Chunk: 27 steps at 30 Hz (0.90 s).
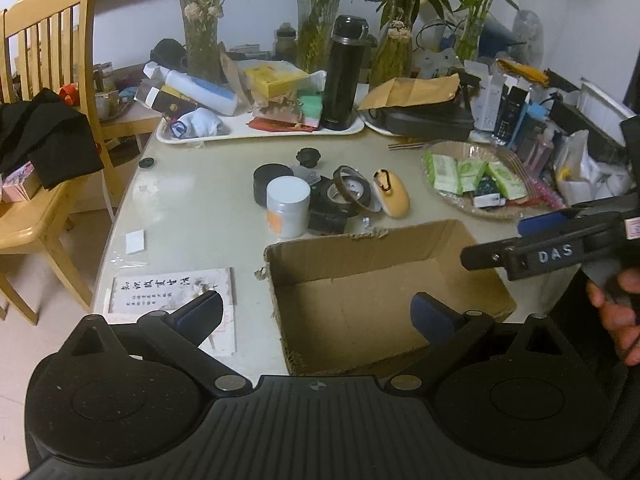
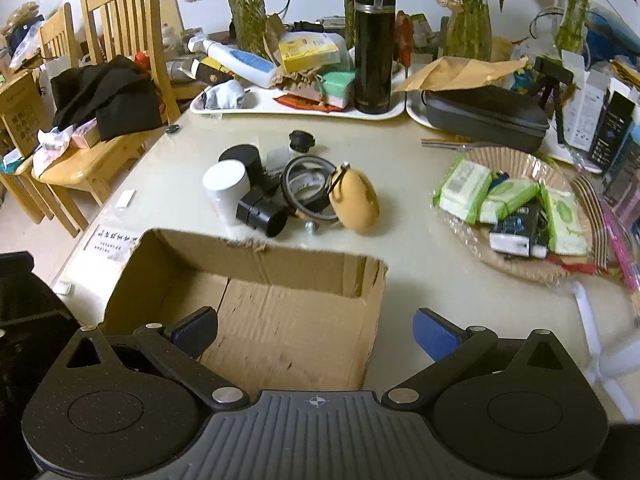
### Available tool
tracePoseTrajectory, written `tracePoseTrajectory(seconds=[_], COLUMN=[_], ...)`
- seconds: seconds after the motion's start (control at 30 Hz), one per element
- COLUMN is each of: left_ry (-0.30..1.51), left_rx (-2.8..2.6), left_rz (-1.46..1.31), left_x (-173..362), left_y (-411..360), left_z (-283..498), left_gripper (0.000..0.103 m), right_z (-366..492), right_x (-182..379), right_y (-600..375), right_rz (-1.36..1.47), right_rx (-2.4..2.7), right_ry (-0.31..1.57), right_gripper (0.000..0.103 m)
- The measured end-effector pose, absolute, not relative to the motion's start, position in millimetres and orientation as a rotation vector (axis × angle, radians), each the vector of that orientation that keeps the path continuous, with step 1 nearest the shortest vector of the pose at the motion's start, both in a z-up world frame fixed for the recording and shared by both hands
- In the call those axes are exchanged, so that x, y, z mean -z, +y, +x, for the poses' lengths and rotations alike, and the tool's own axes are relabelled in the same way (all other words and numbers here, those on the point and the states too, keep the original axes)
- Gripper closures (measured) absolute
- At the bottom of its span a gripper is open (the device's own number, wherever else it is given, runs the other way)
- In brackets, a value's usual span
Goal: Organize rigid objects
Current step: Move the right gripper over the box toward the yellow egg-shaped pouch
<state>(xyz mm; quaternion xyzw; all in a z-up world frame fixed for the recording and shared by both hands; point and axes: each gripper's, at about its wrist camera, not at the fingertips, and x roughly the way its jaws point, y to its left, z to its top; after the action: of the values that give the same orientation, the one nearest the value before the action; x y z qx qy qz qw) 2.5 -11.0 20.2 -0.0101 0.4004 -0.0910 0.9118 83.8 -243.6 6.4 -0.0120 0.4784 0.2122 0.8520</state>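
Observation:
An open cardboard box (image 1: 400, 240) (image 2: 256, 250) stands at the table's near edge with nothing inside it. Just beyond it lies a cluster: a white jar (image 1: 288, 206) (image 2: 226, 190), a black jar (image 1: 272, 184) (image 2: 240, 156), tape rolls (image 1: 352, 192) (image 2: 308, 184), a yellow egg-shaped case (image 1: 394, 194) (image 2: 356, 200), a black tube piece (image 1: 328, 220) (image 2: 262, 214) and a black knob (image 1: 309, 157) (image 2: 302, 140). My left gripper (image 1: 316, 314) hovers open over the box's near left corner. My right gripper (image 2: 316, 332) (image 1: 504, 240) is open above the box's right side, holding nothing.
A white tray (image 1: 240, 130) at the back holds a tall black flask (image 1: 344, 76) and clutter. A wicker basket (image 2: 516, 268) of green packs sits at the right, behind it a grey case (image 2: 484, 116). A printed card (image 1: 172, 292) lies left of the box. Wooden chairs (image 1: 44, 128) stand left.

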Motion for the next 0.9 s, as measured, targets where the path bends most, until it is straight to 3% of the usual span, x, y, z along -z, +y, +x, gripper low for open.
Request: tracePoseTrajectory(seconds=[0.47, 0.9], left_ry=[0.812, 0.823], left_rx=[0.218, 0.238], left_rz=[-0.07, -0.067], left_x=[-19, -13], left_y=[-10, -14], left_z=[12, 18], left_gripper=[0.001, 0.001], right_z=[152, 206], right_x=[19, 53], right_y=[-255, -232], right_rz=[0.103, -0.067], right_rx=[-0.558, -0.627], right_ry=[0.982, 0.984], right_gripper=[0.0, 0.001])
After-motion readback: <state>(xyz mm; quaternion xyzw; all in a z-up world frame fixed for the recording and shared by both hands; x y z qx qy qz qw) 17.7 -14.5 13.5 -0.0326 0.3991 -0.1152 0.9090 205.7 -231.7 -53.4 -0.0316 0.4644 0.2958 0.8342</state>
